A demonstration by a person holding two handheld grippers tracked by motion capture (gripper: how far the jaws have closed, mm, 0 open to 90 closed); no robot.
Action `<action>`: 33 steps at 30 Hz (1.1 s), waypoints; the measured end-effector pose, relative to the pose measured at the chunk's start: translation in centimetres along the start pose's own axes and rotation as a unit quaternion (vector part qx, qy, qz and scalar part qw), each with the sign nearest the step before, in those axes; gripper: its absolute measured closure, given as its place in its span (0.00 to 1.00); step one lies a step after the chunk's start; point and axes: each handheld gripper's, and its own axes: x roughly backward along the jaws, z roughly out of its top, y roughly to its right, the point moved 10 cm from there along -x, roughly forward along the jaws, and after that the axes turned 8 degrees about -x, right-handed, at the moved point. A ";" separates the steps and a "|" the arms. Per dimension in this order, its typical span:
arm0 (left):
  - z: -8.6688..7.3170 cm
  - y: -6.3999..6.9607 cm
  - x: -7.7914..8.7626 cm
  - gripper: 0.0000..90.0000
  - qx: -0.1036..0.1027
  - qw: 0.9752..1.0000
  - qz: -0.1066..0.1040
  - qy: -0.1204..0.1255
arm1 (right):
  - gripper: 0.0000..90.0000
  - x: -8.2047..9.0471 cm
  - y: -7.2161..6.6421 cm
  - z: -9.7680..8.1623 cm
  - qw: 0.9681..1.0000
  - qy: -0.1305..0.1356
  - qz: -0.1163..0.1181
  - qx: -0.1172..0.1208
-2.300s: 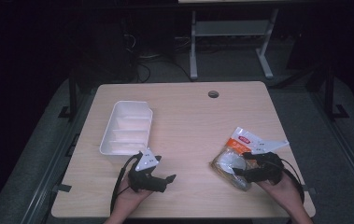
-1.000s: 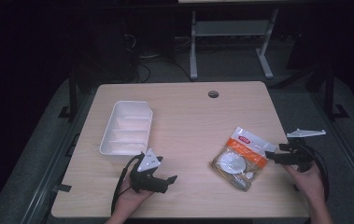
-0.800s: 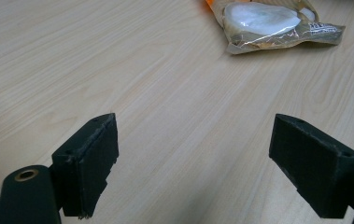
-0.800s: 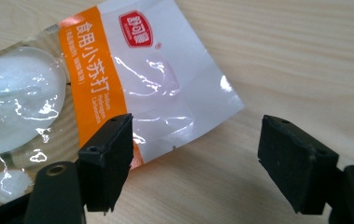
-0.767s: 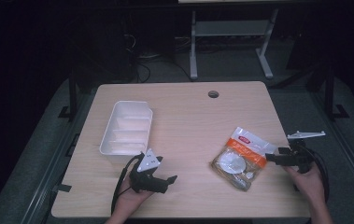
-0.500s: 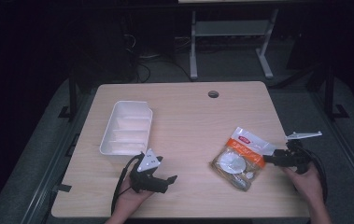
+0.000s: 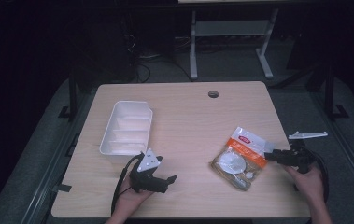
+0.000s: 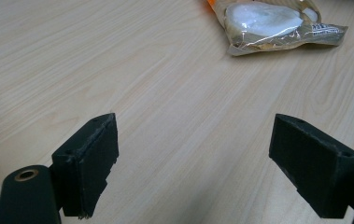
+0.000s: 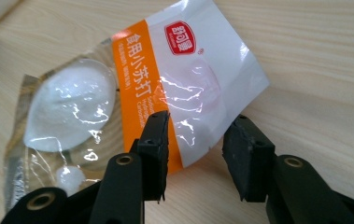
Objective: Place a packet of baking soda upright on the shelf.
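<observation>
Lying flat near the right edge of the wooden table (image 7: 188,121), the plastic bag (image 7: 239,157) shows an orange band with white lettering, a red logo on its white end and a clear part holding white powder. The right gripper (image 9: 195,140) sits low at the bag's white corner, held by the person's right hand (image 7: 309,183); in the right gripper view its two black jaws stand on either side of that corner, with the edge of the bag between them. They have just been closing in, yet a gap remains on each side of the corner and the pads do not press it, so nothing is gripped yet. In the high view this gripper points leftward at the bag from the table's right side.

Near the front edge, left of the middle, the left gripper (image 7: 158,176) rests in the left hand (image 7: 129,199), well apart from the bag. The left gripper view shows its jaws spread wide over bare wood with nothing between them, the bag farther off. A white tray (image 7: 127,128) with compartments sits just beyond that gripper, on the left half of the table
</observation>
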 end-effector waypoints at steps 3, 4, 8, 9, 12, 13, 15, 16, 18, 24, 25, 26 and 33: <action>0.0 0.0 0.0 0.17 0.000 1.000 0.000 0.000 | 0.69 0.0 -0.8 0.2 1.000 0.000 0.010 0.007; 0.0 0.0 0.0 0.17 0.000 1.000 0.001 0.000 | 0.69 0.0 -0.8 0.2 1.000 0.000 0.010 0.007; 0.0 0.0 0.0 0.17 0.000 1.000 0.001 0.000 | 0.68 -0.8 -1.1 0.0 1.000 -0.013 0.006 0.012; 0.0 0.0 0.0 0.17 -0.001 1.000 0.000 0.000 | 0.68 -0.8 -1.1 0.0 1.000 -0.013 0.006 0.012; 0.0 0.1 -0.1 0.17 -0.004 1.000 -0.001 -0.001 | 0.70 -1.2 -0.8 -0.3 1.000 -0.026 -0.002 0.001; 0.0 0.2 -0.1 0.17 -0.005 1.000 -0.001 -0.002 | 0.70 -1.4 -0.8 -0.3 1.000 -0.028 0.000 -0.005; 0.1 0.3 -0.2 0.17 -0.004 1.000 -0.002 -0.001 | 0.73 -1.7 -0.5 -0.4 0.999 -0.030 0.000 -0.018; 0.1 0.3 -0.2 0.17 -0.004 1.000 -0.002 -0.001 | 0.73 -1.7 -0.5 -0.4 0.999 -0.030 0.000 -0.018; 0.1 0.3 -0.2 0.17 -0.004 1.000 -0.002 -0.001 | 0.74 -1.8 -0.4 -0.4 0.999 -0.028 0.002 -0.024; 0.1 0.3 -0.2 0.17 -0.005 1.000 -0.003 -0.002 | 0.88 -2.2 -0.3 -0.6 0.999 -0.033 -0.001 -0.024; 0.1 0.3 -0.2 0.17 -0.006 1.000 -0.003 -0.002 | 0.92 -2.2 -0.3 -0.6 0.999 -0.033 -0.003 -0.021; 0.1 0.3 -0.2 0.17 -0.006 1.000 -0.003 -0.002 | 0.95 -2.2 -0.4 -0.6 0.999 -0.034 -0.003 -0.019; 0.1 0.5 -0.3 0.17 -0.003 1.000 -0.007 -0.001 | 1.00 -1.3 -1.3 0.3 1.000 -0.011 -0.002 0.006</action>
